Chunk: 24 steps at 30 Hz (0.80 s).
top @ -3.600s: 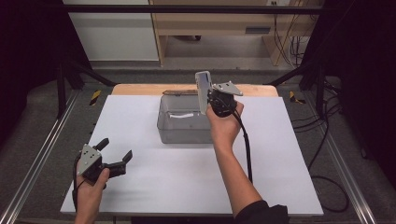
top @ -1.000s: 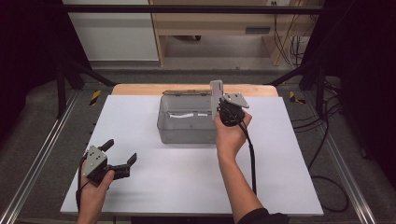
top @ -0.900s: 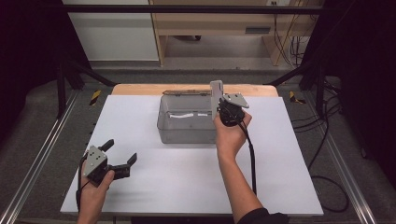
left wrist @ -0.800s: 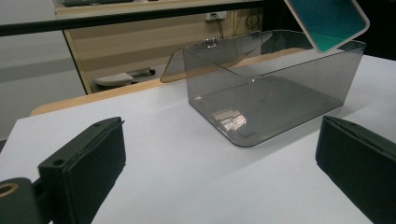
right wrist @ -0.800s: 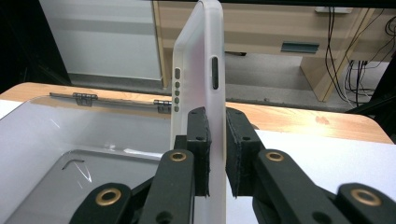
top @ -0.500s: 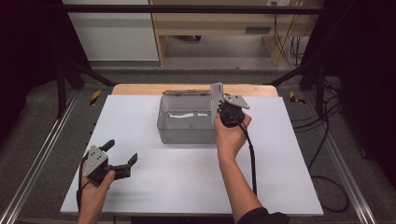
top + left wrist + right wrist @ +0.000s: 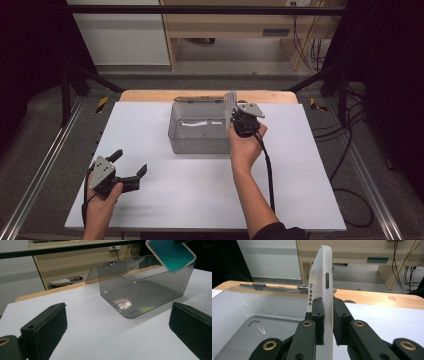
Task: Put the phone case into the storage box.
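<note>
At the right edge of a clear box, we hold the right gripper (image 7: 239, 116) clamped on a slim phone case (image 7: 321, 277), its jaws pressing both flat faces while the case stands on edge, upright, above the box's right wall. From the left gripper view the case (image 7: 170, 253) shows a teal face with a pale rim, tilted over the box's (image 7: 142, 287) far corner. The smoky plastic box (image 7: 200, 131) sits at the far middle of the white table (image 7: 300, 180), its hinged lid (image 7: 277, 287) folded back onto the wooden strip behind, and its floor looks bare.

Our left gripper (image 7: 116, 175) rests low at the near left of the table, jaws spread wide and holding nothing, well apart from the box.

We judge the step in hand to be lowering the case into the box. To do it well, we would shift the case left until it clears the right wall, tip it toward flat, bring it close to the floor, and only then loosen the jaws, so it neither catches the rim nor drops hard.
</note>
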{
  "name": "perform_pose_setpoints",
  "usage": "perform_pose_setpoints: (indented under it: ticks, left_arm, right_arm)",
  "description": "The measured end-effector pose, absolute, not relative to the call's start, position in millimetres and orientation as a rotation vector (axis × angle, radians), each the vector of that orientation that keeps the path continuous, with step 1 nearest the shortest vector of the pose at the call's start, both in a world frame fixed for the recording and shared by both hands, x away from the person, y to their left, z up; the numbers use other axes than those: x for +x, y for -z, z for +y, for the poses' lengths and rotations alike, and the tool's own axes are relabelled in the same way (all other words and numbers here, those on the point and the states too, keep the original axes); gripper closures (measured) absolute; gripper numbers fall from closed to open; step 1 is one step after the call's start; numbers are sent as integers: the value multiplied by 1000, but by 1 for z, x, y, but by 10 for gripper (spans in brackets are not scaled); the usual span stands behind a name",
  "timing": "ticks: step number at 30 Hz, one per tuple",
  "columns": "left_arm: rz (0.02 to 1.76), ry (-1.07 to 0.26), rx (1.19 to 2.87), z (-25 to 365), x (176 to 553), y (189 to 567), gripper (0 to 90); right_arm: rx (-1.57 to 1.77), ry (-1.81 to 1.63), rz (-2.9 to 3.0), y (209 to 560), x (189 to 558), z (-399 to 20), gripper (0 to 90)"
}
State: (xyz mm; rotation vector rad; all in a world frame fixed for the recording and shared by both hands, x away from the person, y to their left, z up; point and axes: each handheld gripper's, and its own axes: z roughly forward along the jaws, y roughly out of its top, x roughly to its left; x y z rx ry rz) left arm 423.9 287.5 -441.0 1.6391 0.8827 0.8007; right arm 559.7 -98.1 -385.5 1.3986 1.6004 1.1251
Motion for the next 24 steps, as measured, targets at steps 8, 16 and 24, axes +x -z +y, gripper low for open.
perform_pose_setpoints:
  ticks: [8, 16, 24]
  left_arm:
    - [882, -800, 1641, 288, 424, 441, 20]
    - [881, -800, 1643, 288, 424, 441, 20]
    - [882, -800, 1642, 288, 424, 441, 20]
  right_arm:
    - [1397, -1129, 1615, 389, 560, -96, 810]
    - [1401, -1126, 1627, 393, 561, -95, 810]
    - [1402, -1119, 1640, 396, 562, -93, 810]
